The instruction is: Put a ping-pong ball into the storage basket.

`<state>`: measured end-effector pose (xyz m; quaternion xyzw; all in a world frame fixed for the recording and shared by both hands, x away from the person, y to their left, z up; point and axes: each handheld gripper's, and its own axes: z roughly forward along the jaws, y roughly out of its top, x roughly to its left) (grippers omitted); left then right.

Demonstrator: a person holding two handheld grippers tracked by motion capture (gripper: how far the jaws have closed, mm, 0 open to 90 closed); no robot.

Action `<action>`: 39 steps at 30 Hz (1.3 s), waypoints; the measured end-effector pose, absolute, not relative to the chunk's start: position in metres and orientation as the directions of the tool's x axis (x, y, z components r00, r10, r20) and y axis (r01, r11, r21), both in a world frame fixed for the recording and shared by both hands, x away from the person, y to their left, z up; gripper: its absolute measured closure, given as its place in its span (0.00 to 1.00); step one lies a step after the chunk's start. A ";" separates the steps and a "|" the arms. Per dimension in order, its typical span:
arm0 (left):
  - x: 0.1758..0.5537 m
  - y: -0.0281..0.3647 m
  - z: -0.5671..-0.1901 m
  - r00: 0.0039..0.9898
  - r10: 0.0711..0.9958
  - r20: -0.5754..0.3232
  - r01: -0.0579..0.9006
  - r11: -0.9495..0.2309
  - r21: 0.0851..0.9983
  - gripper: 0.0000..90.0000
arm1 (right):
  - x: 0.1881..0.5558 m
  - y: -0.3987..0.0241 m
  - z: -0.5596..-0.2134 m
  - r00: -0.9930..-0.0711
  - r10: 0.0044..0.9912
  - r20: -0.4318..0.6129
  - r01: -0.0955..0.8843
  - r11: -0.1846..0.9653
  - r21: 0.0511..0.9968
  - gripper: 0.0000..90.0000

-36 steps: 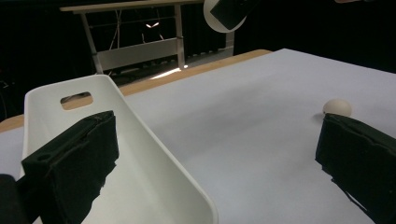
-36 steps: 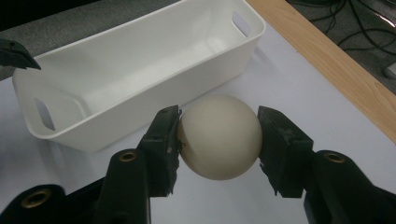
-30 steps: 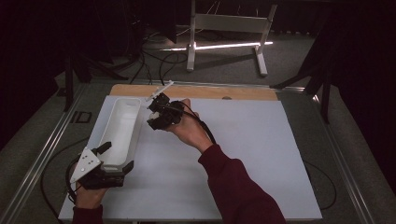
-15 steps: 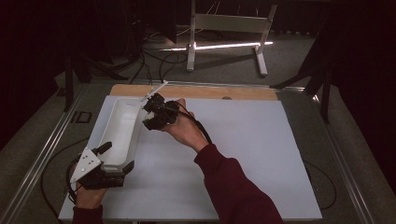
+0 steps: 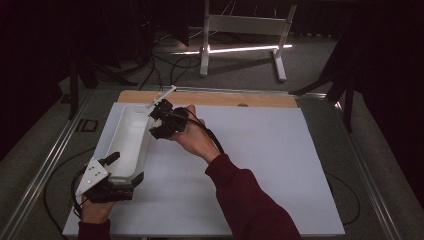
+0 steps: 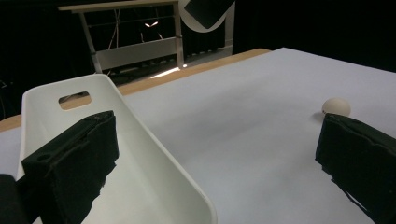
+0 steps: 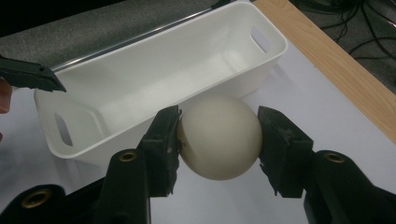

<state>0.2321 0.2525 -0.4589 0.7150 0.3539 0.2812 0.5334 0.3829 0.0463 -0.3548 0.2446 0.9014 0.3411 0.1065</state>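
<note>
Right tool (image 7: 218,140) clamps a cream ball (image 7: 219,137) between its two pads, held just above the white counter (image 5: 260,165) beside the long wall of the white bin (image 5: 127,142). Compared with a second ago, this tool in the high view (image 5: 162,120) has shifted slightly toward the bin's far end, while the left tool (image 5: 117,175) has kept its place at the bin's near end. The left tool's jaws stand apart, one inside the bin (image 6: 112,154) and one outside, straddling its wall. The right gripper view shows the ball plainly; in the high view the hand and tool hide it. The left gripper view shows another small pale ball (image 6: 336,106) lying on the counter.
</note>
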 end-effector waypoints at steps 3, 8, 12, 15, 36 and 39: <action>0.232 0.253 -0.459 0.590 0.807 0.024 0.206 -0.179 0.962 0.00 | 0.383 0.048 -0.355 -0.858 0.514 -0.025 0.367 0.646 0.669 0.56; 0.232 0.252 -0.459 0.592 0.806 0.028 0.204 -0.184 0.962 0.00 | 0.381 0.052 -0.354 -0.863 0.504 -0.022 0.360 0.646 0.673 0.56; 0.232 0.253 -0.458 0.591 0.806 0.030 0.203 -0.185 0.961 0.00 | 0.380 0.057 -0.354 -0.868 0.495 -0.023 0.353 0.651 0.672 0.56; 0.232 0.252 -0.458 0.592 0.806 0.030 0.203 -0.185 0.961 0.00 | 0.379 0.060 -0.353 -0.871 0.491 -0.023 0.350 0.652 0.673 0.56; 0.232 0.251 -0.458 0.596 0.802 0.034 0.201 -0.190 0.961 0.00 | 0.380 0.077 -0.355 -0.884 0.468 -0.020 0.334 0.660 0.672 0.56; 0.232 0.251 -0.458 0.595 0.803 0.033 0.201 -0.189 0.961 0.00 | 0.381 0.079 -0.356 -0.883 0.468 -0.019 0.335 0.660 0.672 0.56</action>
